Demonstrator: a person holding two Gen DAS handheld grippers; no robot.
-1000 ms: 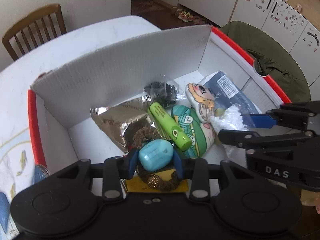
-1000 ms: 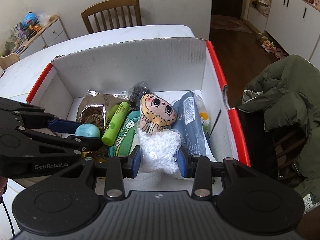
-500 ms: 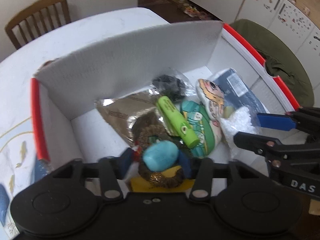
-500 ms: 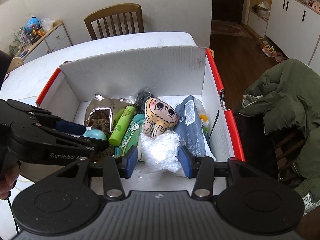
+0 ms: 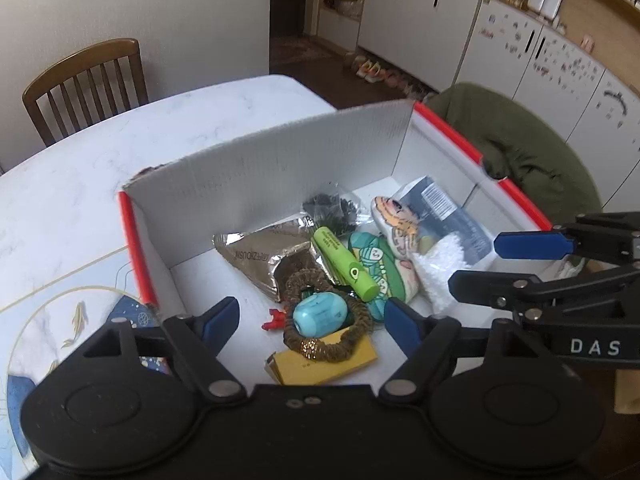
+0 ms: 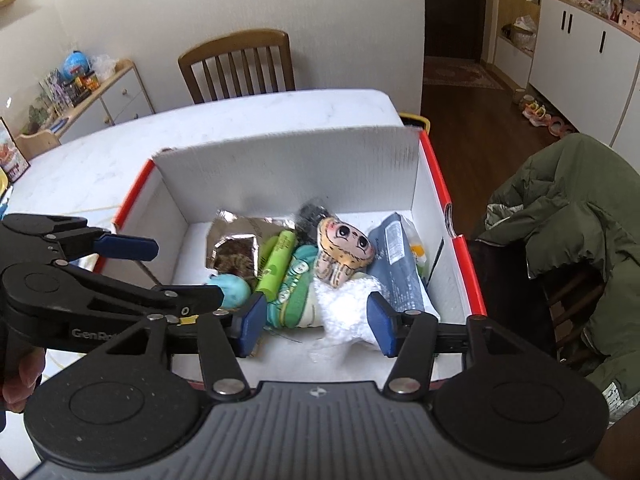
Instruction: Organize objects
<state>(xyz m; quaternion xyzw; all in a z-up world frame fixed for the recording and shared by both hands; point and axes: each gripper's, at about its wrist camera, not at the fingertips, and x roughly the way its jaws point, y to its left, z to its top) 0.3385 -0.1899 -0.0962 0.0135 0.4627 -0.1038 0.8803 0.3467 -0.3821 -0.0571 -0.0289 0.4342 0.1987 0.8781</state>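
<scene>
Both grippers are hanging over the near edge of the white box (image 5: 280, 168) with the red rim, and both are sitting wide apart with nothing between the fingers. The left gripper (image 5: 312, 318) is hovering just above the turquoise egg-shaped thing (image 5: 319, 315), which is lying inside a gold scrunchie (image 5: 326, 340) on top of a yellow packet (image 5: 324, 364) at the near left of the box floor. The right gripper (image 6: 316, 318) is framing the white fluffy bag (image 6: 344, 308) at the near right, and that one is resting on the floor too.

So I'm guessing both drops are done and the step in hand is backing out. Doing that well means lifting straight up and toward the near side, keeping the fingers spread so the pads aren't snagging the scrunchie or dragging the fluffy bag back out.

The rest of the box is getting crowded: a foil pouch (image 5: 260, 256), a green tube (image 5: 346, 268), a green-striped plush (image 5: 380, 272), a doll-face plush (image 6: 340, 252) and a dark blue packet (image 6: 396, 264), all packed touching one another. The two grippers are sitting just beside each other, so they're the likeliest thing to bump. A green jacket (image 6: 580, 220) is draped over a chair on the right, well clear of the box.
</scene>
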